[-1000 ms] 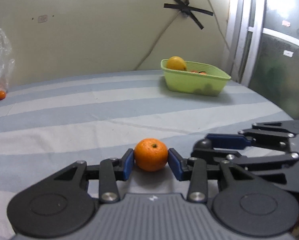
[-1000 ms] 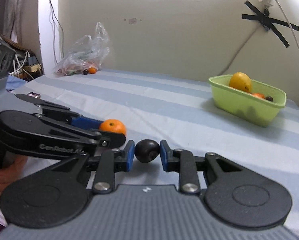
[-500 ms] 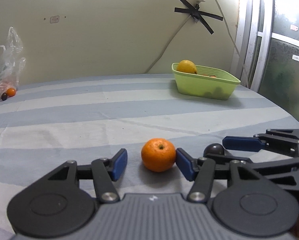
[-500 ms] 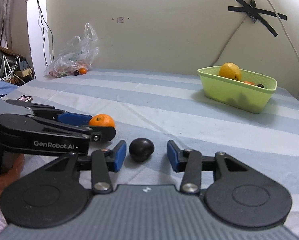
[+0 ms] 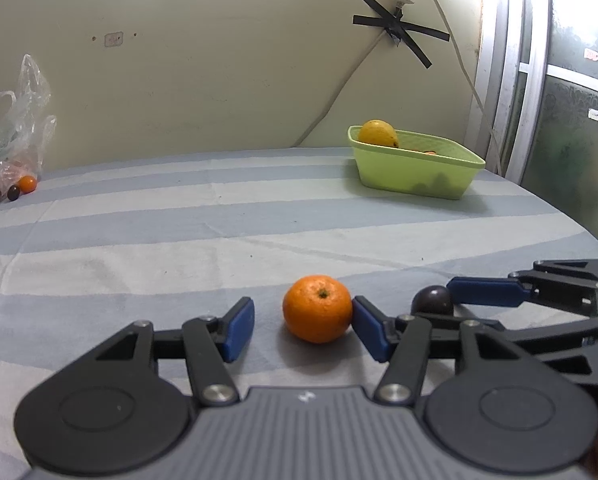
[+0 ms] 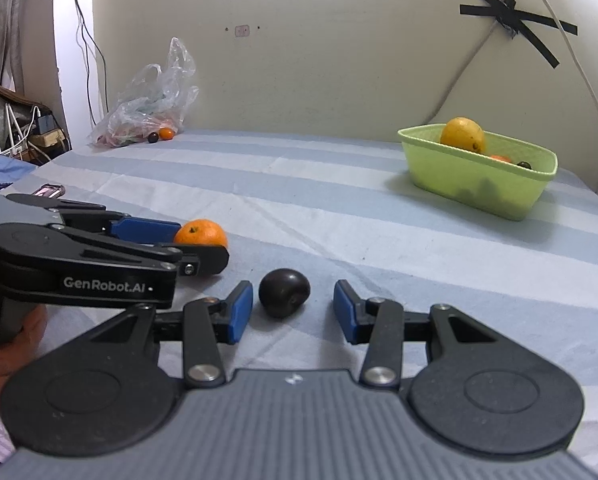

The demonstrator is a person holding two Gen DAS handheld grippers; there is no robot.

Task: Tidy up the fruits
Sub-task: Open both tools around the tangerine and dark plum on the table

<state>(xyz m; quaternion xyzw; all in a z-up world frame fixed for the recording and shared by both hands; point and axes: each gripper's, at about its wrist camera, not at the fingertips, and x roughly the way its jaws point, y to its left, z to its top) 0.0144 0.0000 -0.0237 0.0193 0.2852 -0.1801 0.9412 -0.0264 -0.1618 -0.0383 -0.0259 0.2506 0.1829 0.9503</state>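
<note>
An orange (image 5: 317,308) lies on the striped cloth between the fingers of my left gripper (image 5: 305,330), which is open. The right pad (image 5: 369,334) touches the orange and the left pad stands apart from it. A dark plum (image 6: 283,292) rests on the cloth between the fingers of my open right gripper (image 6: 293,312), with gaps on both sides. The two grippers sit side by side, and the orange (image 6: 201,232) also shows in the right wrist view. A green basket (image 6: 475,188) with a yellow fruit (image 6: 462,134) and smaller fruits stands at the far right.
A clear plastic bag (image 6: 147,116) with small fruits beside it (image 6: 166,133) lies at the far left by the wall. A phone (image 6: 51,191) lies near the left edge. A hand (image 6: 15,344) holds the left gripper. Striped cloth stretches between the grippers and the basket (image 5: 415,176).
Both grippers have opened. The left one let go of the orange and the right one let go of the plum; both fruits now lie on the cloth.
</note>
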